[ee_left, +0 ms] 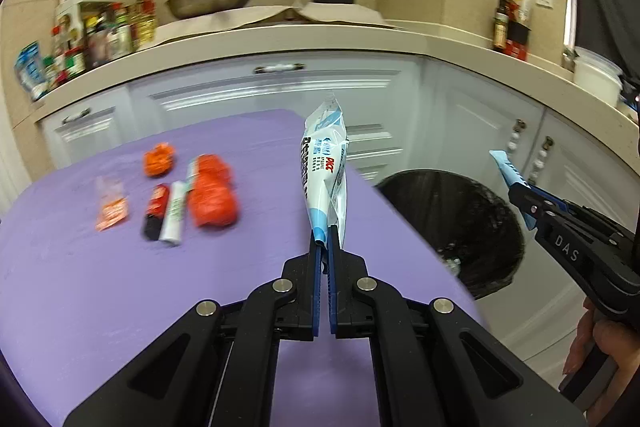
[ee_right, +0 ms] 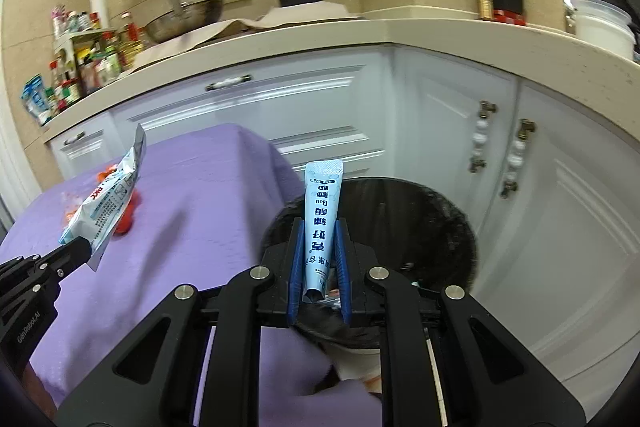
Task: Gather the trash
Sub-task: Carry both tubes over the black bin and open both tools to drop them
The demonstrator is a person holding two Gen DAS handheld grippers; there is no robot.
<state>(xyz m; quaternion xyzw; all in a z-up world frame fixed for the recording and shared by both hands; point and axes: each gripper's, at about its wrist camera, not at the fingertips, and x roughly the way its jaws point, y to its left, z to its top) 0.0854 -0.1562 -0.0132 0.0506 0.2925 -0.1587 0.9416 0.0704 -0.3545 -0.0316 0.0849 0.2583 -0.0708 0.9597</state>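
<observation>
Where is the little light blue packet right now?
The light blue packet stands upright between the right tongs, held above the black trash bin just right of the purple table.

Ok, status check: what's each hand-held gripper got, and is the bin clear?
Left hand-held gripper shut on white-blue pouch, above purple table. Right hand-held gripper shut on light-blue sachet, over black bin. Nothing blocking.
</observation>
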